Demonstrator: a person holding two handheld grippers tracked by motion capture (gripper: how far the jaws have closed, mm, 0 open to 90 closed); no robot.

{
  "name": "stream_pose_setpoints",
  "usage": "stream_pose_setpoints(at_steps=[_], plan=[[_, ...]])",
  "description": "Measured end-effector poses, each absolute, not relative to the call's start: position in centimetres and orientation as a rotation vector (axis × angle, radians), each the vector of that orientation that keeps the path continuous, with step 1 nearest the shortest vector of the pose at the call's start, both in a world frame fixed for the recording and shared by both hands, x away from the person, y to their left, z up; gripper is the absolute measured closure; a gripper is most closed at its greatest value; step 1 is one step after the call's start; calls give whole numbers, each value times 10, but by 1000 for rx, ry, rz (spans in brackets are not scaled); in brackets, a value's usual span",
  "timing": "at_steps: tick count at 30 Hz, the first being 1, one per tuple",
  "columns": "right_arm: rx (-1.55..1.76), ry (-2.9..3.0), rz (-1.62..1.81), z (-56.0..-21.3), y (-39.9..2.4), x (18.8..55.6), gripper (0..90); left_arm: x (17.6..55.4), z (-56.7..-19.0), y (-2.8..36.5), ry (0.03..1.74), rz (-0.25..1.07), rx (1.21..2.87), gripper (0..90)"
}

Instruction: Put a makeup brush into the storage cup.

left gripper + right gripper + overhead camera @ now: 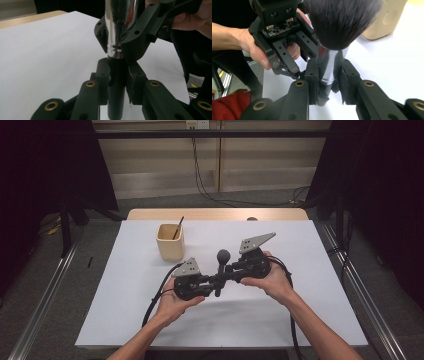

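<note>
A makeup brush with a dark fluffy head [223,255], a silver ferrule [120,25] and a black handle [116,100] is held upright above the white table sheet [125,285]. My left gripper [214,282] is shut on the black handle; in the left gripper view its pads [103,77] press both sides of it. My right gripper [227,269] is shut on the ferrule [328,67] just below the bristles [342,20]. The two grippers face each other, jaws almost touching, and a hand holds each.
A beige cup [170,242] with a thin dark stick [178,227] in it stands on the sheet behind and left of the grippers. Cables [155,300] trail back toward the front edge. Metal rails [45,300] run along both sides of the table.
</note>
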State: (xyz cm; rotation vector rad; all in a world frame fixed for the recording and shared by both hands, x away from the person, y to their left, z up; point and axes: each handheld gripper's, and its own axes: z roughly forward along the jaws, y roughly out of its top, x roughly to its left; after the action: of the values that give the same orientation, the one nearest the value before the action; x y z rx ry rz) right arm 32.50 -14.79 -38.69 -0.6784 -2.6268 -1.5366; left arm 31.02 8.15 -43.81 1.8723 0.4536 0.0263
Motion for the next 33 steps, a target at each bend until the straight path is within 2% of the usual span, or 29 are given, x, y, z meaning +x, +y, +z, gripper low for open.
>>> stream_pose_setpoints(at_steps=[5, 13, 17, 27, 31, 33], plan=[[-688, -2621, -1548, -387, -149, 324, 700, 311, -437, 81, 448, 21, 1885, 747], [-712, -2606, -1595, -384, -153, 321, 561, 314, -437, 86, 471, 30, 1883, 747], [-751, -2615, -1610, -384, -156, 321, 474, 315, -436, 89, 479, 32, 1877, 746], [-845, -2606, -1652, -394, -166, 319, 151, 314, -434, 92, 475, 56, 1871, 746], [-894, -2598, -1715, -395, -171, 317, 82, 314, -433, 94, 477, 58, 1866, 746], [-939, -2602, -1714, -397, -173, 316, 12, 314, -433, 95, 475, 67, 1871, 746]])
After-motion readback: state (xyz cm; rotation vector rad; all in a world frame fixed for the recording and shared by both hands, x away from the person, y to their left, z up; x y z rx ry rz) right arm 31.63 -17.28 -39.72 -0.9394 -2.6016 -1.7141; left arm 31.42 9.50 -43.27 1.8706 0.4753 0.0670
